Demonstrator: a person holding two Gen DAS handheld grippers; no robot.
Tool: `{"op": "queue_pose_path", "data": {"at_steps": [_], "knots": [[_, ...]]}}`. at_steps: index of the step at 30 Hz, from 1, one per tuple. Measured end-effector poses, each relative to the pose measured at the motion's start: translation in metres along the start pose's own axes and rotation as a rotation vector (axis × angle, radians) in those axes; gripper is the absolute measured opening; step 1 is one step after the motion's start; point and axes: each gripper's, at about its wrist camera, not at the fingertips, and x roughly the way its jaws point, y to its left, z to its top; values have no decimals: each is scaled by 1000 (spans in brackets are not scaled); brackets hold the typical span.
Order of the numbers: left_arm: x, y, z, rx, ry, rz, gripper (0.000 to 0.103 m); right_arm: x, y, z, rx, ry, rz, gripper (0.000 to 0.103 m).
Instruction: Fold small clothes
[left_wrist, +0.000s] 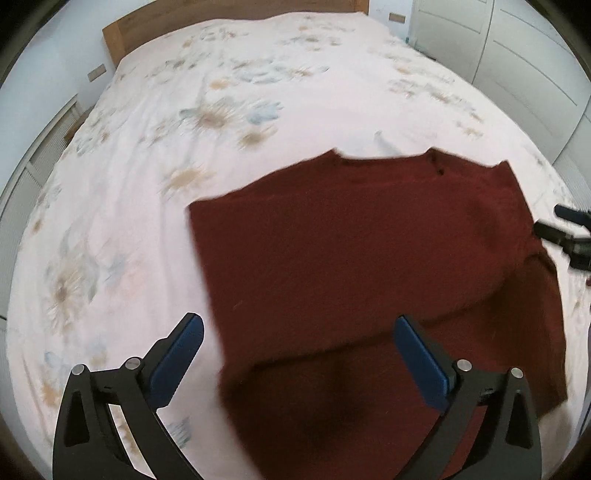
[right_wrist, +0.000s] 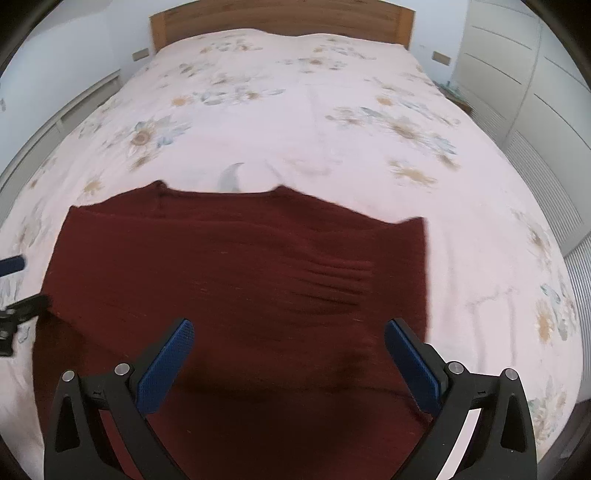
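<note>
A dark red knitted garment (left_wrist: 369, 266) lies spread flat on the bed, neckline toward the headboard; it also shows in the right wrist view (right_wrist: 240, 280). My left gripper (left_wrist: 299, 332) is open and empty, hovering over the garment's near left edge, with one blue pad (left_wrist: 177, 362) over the sheet and the other over the cloth. My right gripper (right_wrist: 288, 332) is open and empty above the garment's near part. The right gripper also shows at the right edge of the left wrist view (left_wrist: 565, 229), and the left gripper at the left edge of the right wrist view (right_wrist: 14, 284).
The bed is covered by a pale pink floral sheet (left_wrist: 184, 147) with a wooden headboard (right_wrist: 280, 18) at the far end. White cupboards (right_wrist: 517, 74) stand to the right, a white wall and low shelf to the left.
</note>
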Motion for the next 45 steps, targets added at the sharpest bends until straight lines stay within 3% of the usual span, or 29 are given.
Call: {"op": "queue_pose_path", "data": {"at_steps": [4, 8, 11, 19, 23, 29, 35, 39, 45], "knots": [[24, -22, 8, 6, -46, 5, 102, 24, 26, -9, -60, 17, 9, 103], [56, -25, 2, -27, -1, -9, 102, 56, 35, -28, -93, 65, 2, 103], [77, -25, -7, -13, 28, 23, 102, 63, 20, -38, -85, 46, 21, 103], [75, 14, -27, -12, 5, 40, 102, 61, -29, -44, -12, 55, -30, 103], [75, 27, -32, -39, -6, 21, 102, 65, -52, -52, 78, 67, 26, 103], [65, 18, -35, -57, -2, 20, 102, 65, -51, -49, 94, 81, 28, 103], [36, 21, -30, -116, 33, -14, 102, 16, -58, -51, 79, 14, 11, 103], [-1, 23, -39, -139, 0, -24, 102, -24, -67, -70, 92, -14, 24, 103], [-42, 18, -76, -132, -9, -15, 102, -53, -76, -113, 122, 0, 26, 103]]}}
